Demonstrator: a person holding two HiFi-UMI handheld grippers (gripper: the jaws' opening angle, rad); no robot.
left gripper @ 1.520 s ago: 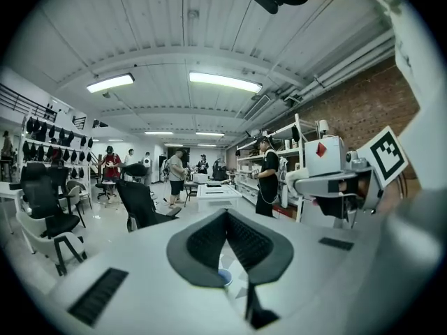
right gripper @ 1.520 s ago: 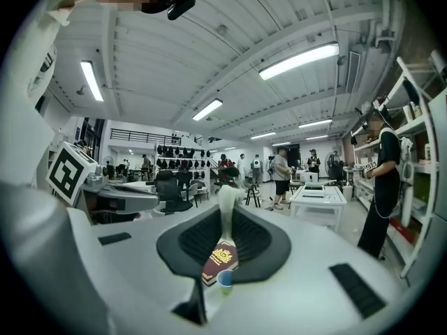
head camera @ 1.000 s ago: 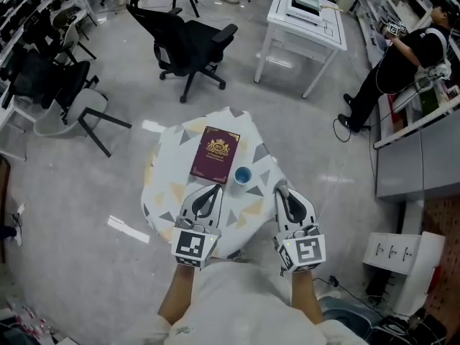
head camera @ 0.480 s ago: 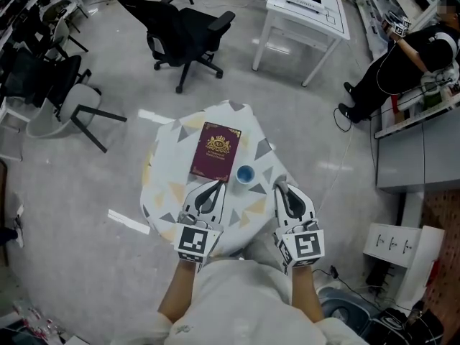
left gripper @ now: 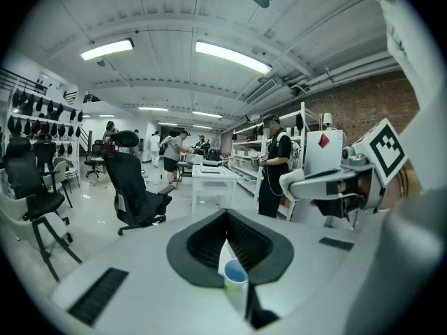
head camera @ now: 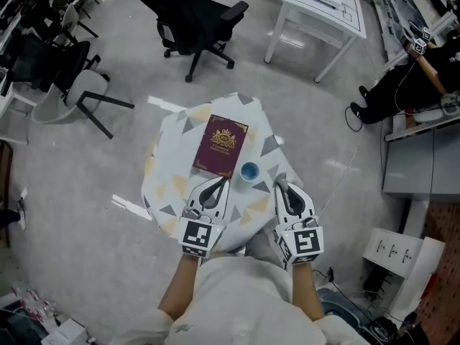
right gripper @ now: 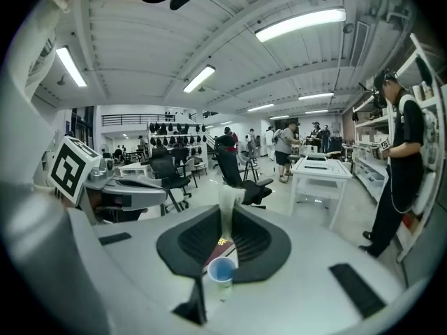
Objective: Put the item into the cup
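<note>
Robotics or data-collection lab, open-plan industrial room: grey polished floor (head camera: 86, 164), brick wall (left gripper: 363, 96), exposed ceiling pipes (left gripper: 335, 68), long strip lights (left gripper: 232, 56). Furnished like a work floor: black office chairs (head camera: 195, 21) standing loose, white work table (head camera: 295, 2), metal shelving (left gripper: 246, 149) along the side, wall rack of black gear (right gripper: 174, 128). Several people (left gripper: 171, 155) stand at benches in the background, one person (right gripper: 401, 152) at the shelves on the right side.
</note>
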